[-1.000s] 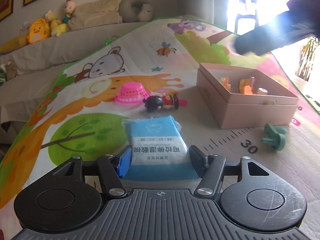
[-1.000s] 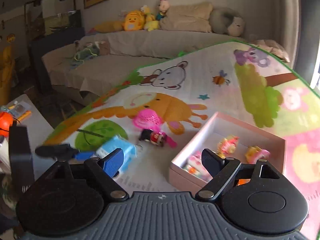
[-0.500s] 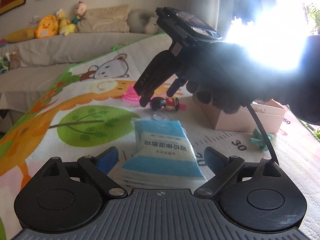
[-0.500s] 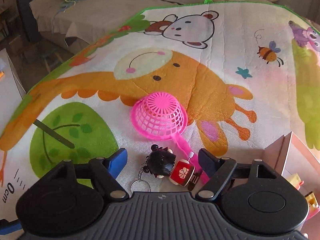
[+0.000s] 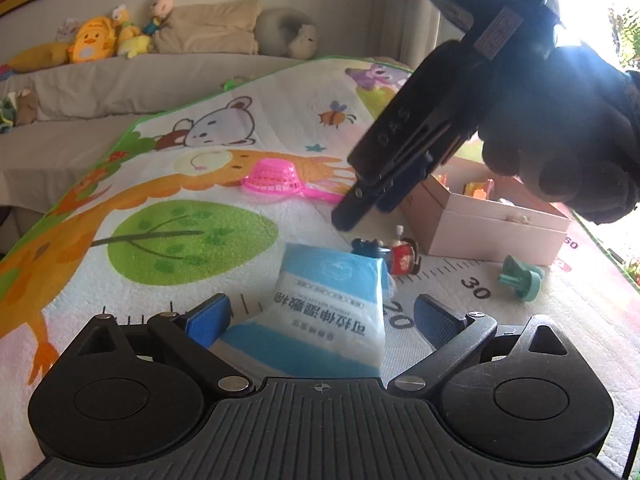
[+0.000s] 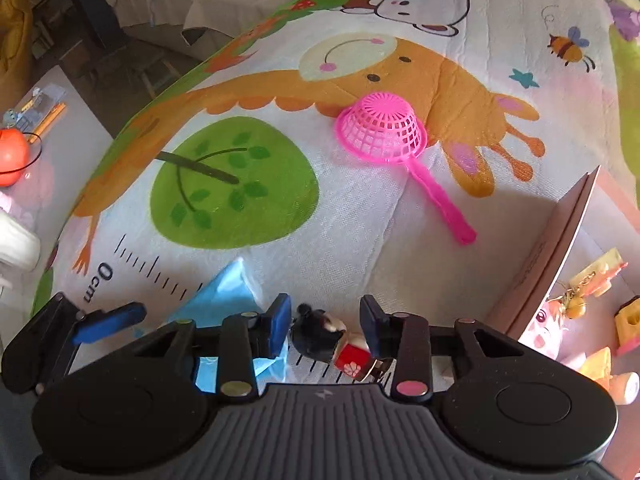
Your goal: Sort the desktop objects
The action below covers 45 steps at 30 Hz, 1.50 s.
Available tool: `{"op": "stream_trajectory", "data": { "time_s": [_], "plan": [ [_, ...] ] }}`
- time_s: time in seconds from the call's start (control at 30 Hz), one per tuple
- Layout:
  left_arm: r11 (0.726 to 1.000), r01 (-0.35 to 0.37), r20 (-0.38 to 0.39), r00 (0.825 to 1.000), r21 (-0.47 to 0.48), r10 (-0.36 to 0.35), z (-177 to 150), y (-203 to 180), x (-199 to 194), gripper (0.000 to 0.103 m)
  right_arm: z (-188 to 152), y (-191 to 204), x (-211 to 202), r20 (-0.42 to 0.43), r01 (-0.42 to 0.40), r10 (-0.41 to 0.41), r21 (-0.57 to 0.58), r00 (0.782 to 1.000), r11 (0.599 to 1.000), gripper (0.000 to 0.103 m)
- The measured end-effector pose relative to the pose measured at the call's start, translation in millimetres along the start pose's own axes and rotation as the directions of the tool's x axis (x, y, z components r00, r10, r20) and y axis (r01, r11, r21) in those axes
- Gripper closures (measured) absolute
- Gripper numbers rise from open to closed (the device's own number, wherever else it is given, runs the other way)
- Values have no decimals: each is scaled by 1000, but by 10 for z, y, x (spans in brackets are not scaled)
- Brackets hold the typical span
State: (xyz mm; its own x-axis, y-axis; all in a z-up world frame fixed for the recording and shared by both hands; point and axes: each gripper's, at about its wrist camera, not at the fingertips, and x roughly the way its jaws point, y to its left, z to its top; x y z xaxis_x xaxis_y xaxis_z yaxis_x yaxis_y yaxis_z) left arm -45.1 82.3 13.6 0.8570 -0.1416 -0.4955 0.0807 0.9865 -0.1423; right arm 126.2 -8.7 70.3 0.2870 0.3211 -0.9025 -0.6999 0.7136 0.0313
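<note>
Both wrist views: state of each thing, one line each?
left gripper: jaws opening, blue wipes packet lies loose between them
right gripper: jaws closing around doll keychain, pads not yet touching
pink strainer: upside down on mat
pink box: open, toys inside

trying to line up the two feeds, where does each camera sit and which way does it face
Left wrist: sits on the left gripper, low over the mat, facing across it to the sofa; its jaws are opening either side of the blue pack; the right gripper and gloved hand show.
Right wrist: sits on the right gripper, facing steeply down; its jaws are closing around the doll.
Shared: pack, doll, pink strainer, box.
</note>
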Motion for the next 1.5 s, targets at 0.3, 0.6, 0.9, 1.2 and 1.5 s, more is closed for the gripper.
{"op": "stream_trajectory", "data": {
  "time_s": [0.3,0.6,0.9,1.2,1.5],
  "plan": [
    [1000,-14,0,1000,-3,14,1,-1,2,2,704,-221,298,218,170,-188,99,958,980,16],
    [998,-10,-29,1000,-68,8,17,97,44,2,1012,-274,1127,155,192,-214,141,965,971,27],
    [998,4,-21,1000,-65,-5,7,77,37,1,498,-230,-306,377,7,-51,117,925,993,29],
    [996,62,-63,996,-71,-67,93,-129,202,0,-894,-532,-1347,402,-77,-30,247,915,966,29],
    [988,-156,-68,986,-12,155,283,-301,64,0,-1933,-811,-624,272,-194,59,500,960,844,25]
  ]
}}
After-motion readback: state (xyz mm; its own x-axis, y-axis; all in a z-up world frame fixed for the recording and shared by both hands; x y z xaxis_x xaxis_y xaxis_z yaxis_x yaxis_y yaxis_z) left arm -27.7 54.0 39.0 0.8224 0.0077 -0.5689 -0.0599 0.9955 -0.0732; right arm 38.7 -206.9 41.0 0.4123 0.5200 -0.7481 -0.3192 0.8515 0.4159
